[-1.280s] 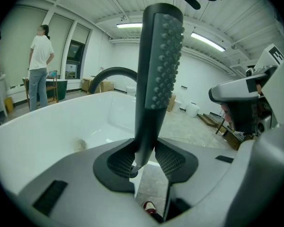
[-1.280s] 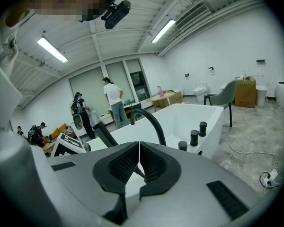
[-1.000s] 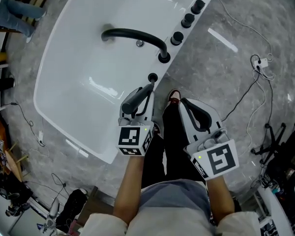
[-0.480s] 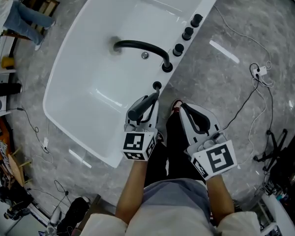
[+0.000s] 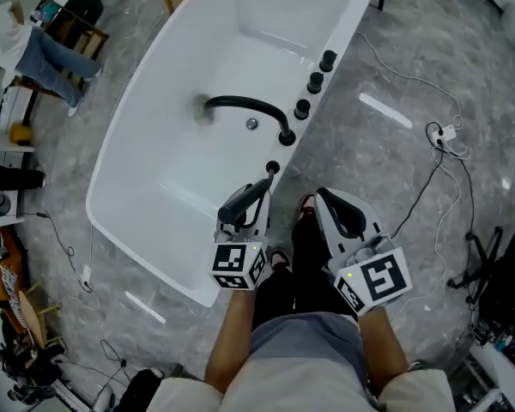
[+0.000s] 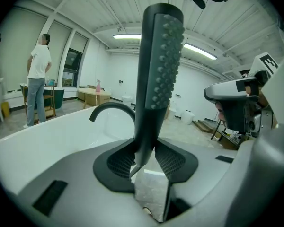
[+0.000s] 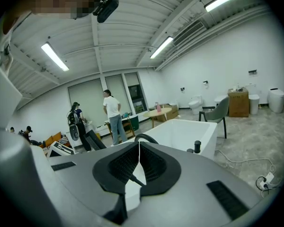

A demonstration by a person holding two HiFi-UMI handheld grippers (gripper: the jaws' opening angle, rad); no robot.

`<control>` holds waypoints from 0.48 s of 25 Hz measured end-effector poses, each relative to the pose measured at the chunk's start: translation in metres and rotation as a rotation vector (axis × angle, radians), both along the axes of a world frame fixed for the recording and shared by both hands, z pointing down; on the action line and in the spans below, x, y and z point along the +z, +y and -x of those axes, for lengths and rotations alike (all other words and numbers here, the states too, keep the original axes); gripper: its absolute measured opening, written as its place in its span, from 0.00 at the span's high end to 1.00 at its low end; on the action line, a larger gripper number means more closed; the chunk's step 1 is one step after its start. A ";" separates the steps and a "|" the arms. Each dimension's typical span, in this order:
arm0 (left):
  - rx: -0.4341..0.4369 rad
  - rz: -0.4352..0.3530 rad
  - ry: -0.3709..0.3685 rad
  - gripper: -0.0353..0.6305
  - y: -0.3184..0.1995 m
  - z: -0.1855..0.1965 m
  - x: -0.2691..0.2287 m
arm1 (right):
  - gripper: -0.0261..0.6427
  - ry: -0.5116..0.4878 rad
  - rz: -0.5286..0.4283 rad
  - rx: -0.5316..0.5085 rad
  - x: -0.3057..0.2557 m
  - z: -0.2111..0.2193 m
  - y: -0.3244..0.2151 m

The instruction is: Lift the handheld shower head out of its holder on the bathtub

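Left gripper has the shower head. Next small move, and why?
Probably raise the left gripper a little, straight up. Its jaws are shut on the shower head, but in the head view the handle's lower end sits close to the holder on the bathtub rim, so clearance looks slim.

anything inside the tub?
Visible in the tub: the black spout arching over the basin and a small metal fitting below it. The left gripper, shut on the shower head, covers part of the near inner wall.
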State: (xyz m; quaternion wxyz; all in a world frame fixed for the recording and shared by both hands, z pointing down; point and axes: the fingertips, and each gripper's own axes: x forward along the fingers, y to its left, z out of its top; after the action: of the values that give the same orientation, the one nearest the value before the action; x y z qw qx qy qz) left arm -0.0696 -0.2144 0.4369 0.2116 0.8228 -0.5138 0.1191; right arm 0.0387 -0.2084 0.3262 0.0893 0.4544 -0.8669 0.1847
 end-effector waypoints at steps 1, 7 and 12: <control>0.002 -0.006 0.004 0.74 0.002 0.000 -0.004 | 0.93 -0.002 -0.002 0.004 -0.003 -0.001 0.003; 0.027 -0.032 0.000 0.74 0.015 0.001 -0.027 | 0.93 -0.007 -0.035 0.025 -0.029 -0.005 0.016; 0.068 -0.063 -0.019 0.74 0.024 -0.002 -0.044 | 0.93 -0.010 -0.072 0.051 -0.051 -0.011 0.026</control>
State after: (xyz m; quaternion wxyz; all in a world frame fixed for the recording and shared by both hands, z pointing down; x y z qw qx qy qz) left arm -0.0675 -0.1907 0.3931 0.1765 0.8449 -0.4911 0.1177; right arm 0.0493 -0.1821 0.2755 0.0637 0.4782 -0.8616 0.1577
